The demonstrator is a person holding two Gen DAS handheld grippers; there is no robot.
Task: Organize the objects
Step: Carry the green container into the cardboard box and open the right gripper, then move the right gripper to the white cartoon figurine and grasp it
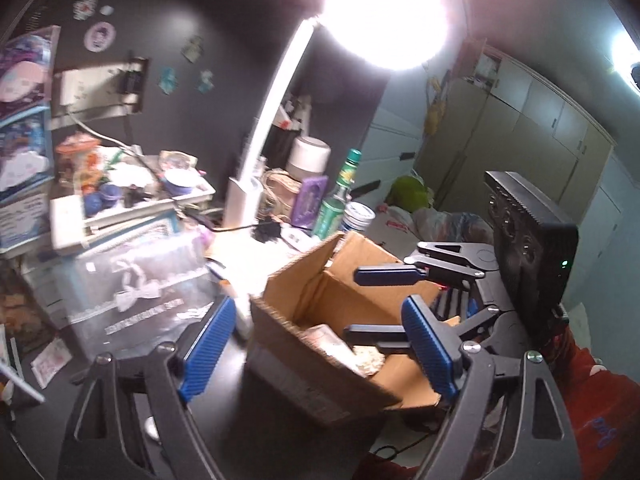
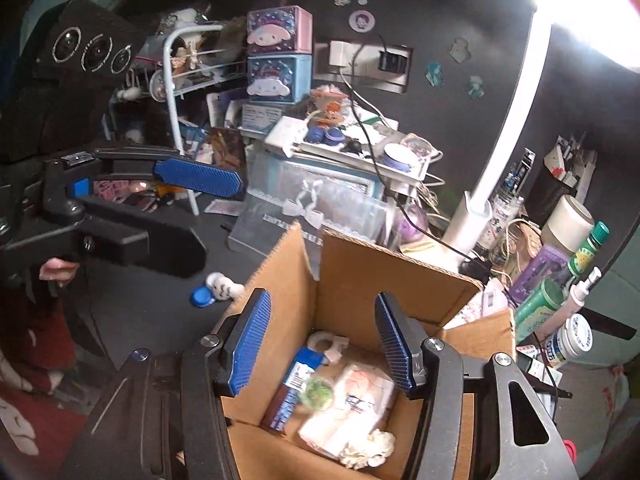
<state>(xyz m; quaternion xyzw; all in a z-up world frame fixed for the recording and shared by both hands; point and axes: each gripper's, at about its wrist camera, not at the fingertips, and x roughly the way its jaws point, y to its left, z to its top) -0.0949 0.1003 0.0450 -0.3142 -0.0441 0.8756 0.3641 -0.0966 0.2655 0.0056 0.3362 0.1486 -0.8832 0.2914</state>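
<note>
With its fingers spread and empty, the right gripper [image 2: 322, 344] hung over the open cardboard box [image 2: 352, 280], where a blue packet [image 2: 294, 384] and white bundle [image 2: 352, 404] lay, while the left gripper [image 1: 316, 352], likewise open-fingered, hovered beside it, so fetching the blue-capped trinket [image 2: 214, 290] from the table [image 2: 152, 304] seemed next.

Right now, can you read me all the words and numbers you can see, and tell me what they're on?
Nothing reads clearly enough to quote.
Blue packet in the cardboard box: barcode label, print too small.
White jar: blue letters, blurred.
Clear case: white line of text, blurred.
Green bottle: label blurred.
</note>
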